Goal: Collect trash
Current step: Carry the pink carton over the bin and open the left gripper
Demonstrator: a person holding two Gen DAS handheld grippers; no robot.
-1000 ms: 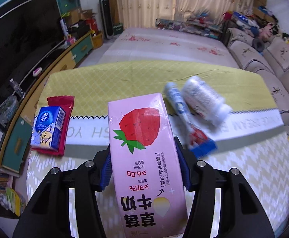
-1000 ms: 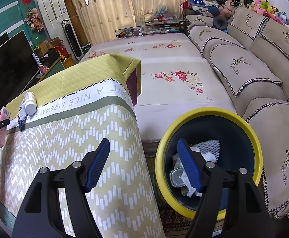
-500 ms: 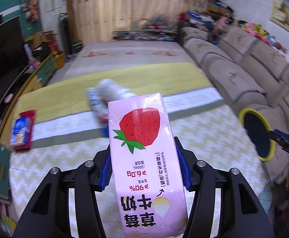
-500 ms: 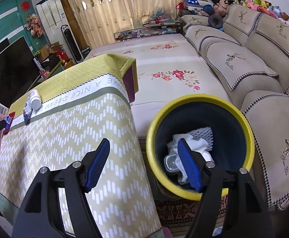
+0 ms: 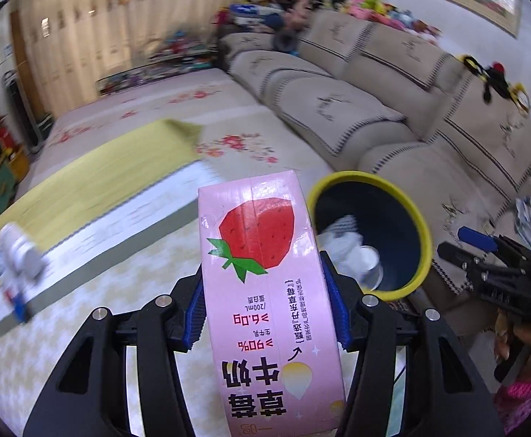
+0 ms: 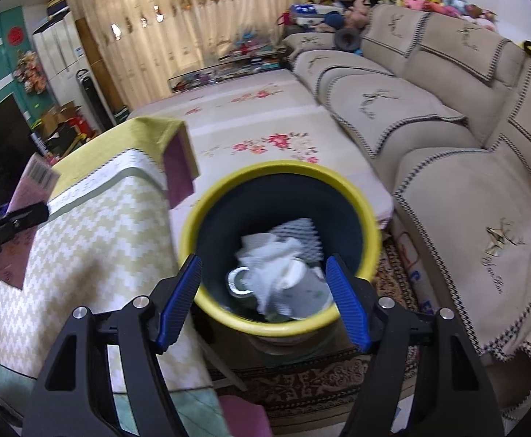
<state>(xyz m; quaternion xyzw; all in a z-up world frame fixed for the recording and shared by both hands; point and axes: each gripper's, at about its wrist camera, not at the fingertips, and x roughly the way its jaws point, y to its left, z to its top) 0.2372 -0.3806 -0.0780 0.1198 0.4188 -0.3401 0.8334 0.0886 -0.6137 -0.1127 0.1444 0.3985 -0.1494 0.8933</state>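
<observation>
My left gripper is shut on a pink strawberry milk carton and holds it above the table's right end, just left of the bin. The yellow-rimmed dark bin stands on the floor between table and sofa and holds white paper and a foil cup. My right gripper is open and empty above the bin. It shows in the left wrist view at the right. The carton and left gripper show at the left edge of the right wrist view.
The table has a yellow and white zigzag cloth. A white bottle and a tube lie on it at the left. A beige sofa stands right of the bin. A floral mat lies beyond it.
My left gripper has swung right with the carton, so the bin is now close beside it. My right gripper has moved closer over the bin.
</observation>
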